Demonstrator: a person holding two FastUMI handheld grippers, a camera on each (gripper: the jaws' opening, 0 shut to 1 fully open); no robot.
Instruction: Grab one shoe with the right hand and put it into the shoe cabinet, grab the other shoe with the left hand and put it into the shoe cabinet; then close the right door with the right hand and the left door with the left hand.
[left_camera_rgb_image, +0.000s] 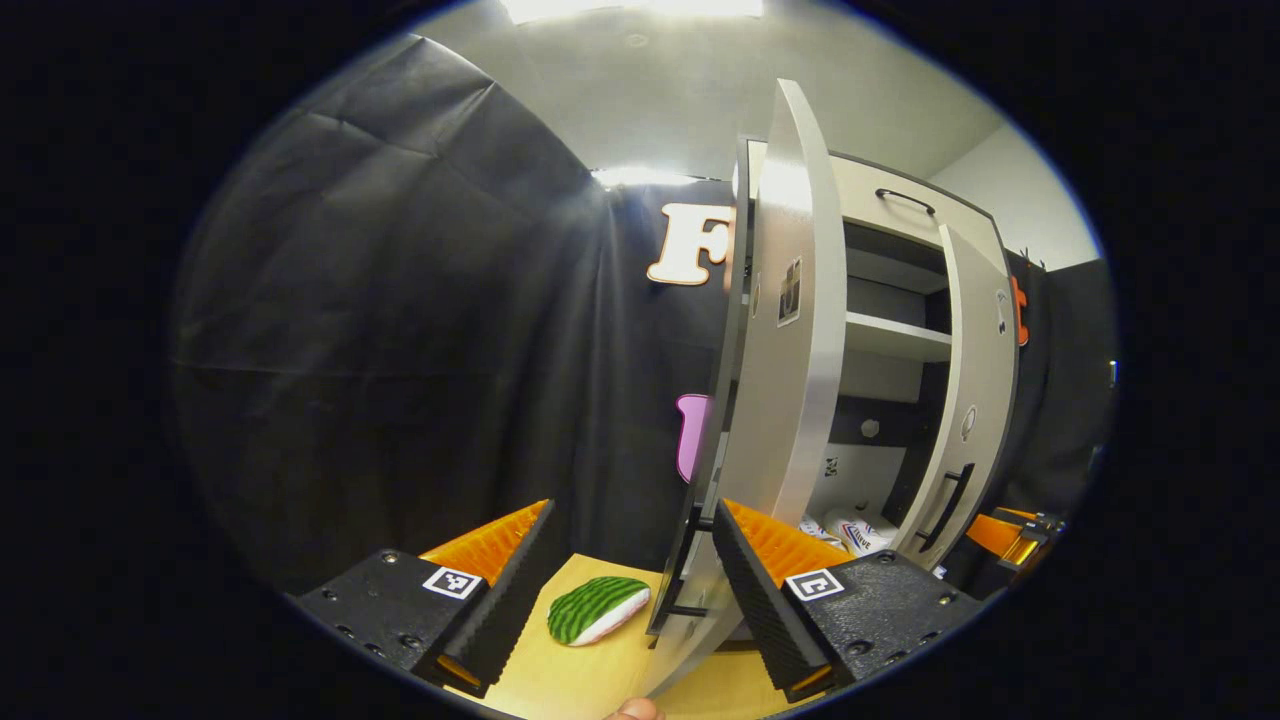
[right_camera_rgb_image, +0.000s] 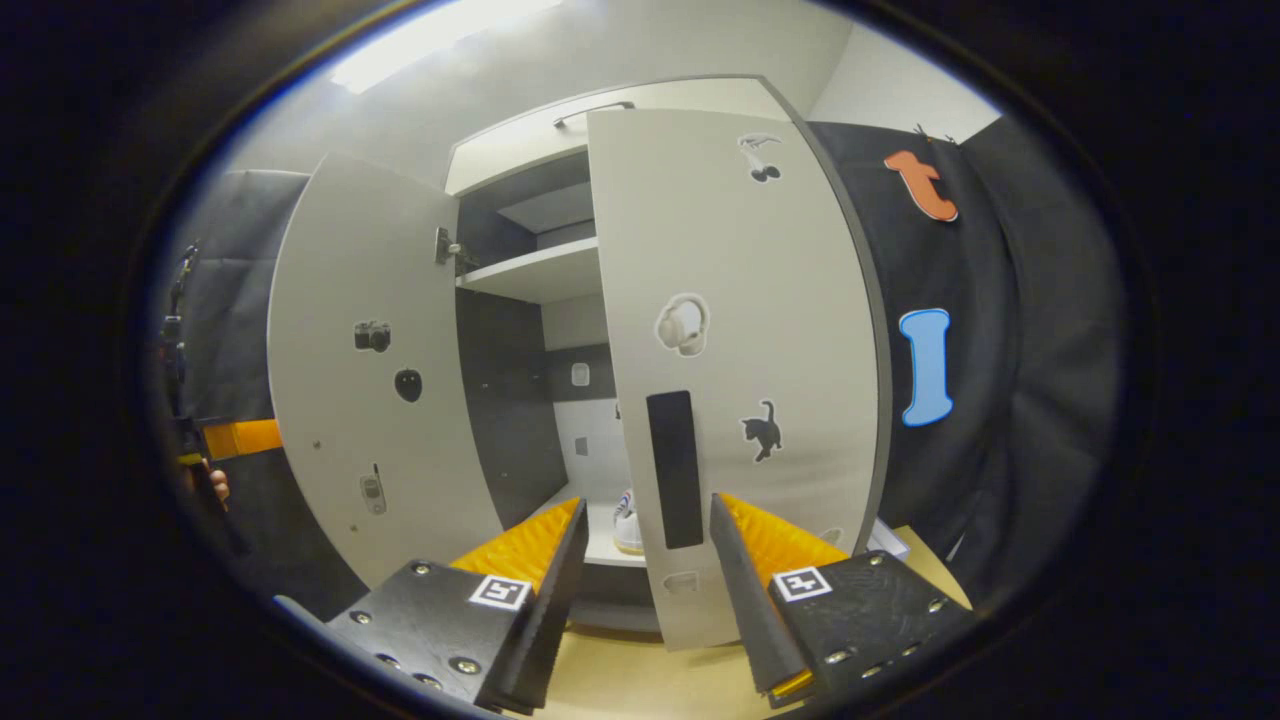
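The left gripper is open, its fingers spread wide with nothing between them, and the outer edge of the left door stands just ahead of its right finger. That door is swung far out from the cabinet, seen almost edge-on in the left gripper view. Low inside the cabinet, on the bottom shelf, lie the white shoes, side by side between the two doors. A green striped pad lies on the wooden floor between the fingers' line of sight, apart from the gripper.

The right gripper is open too, holding nothing. Straight ahead of it is the right door, partly closed, with its dark handle just above the gap between the fingers. Whether the fingers touch the door cannot be told. One shoe peeks out behind the door's edge, on the bottom shelf. The left door hangs open on the far side, and beyond it the other gripper shows with a hand at the edge.
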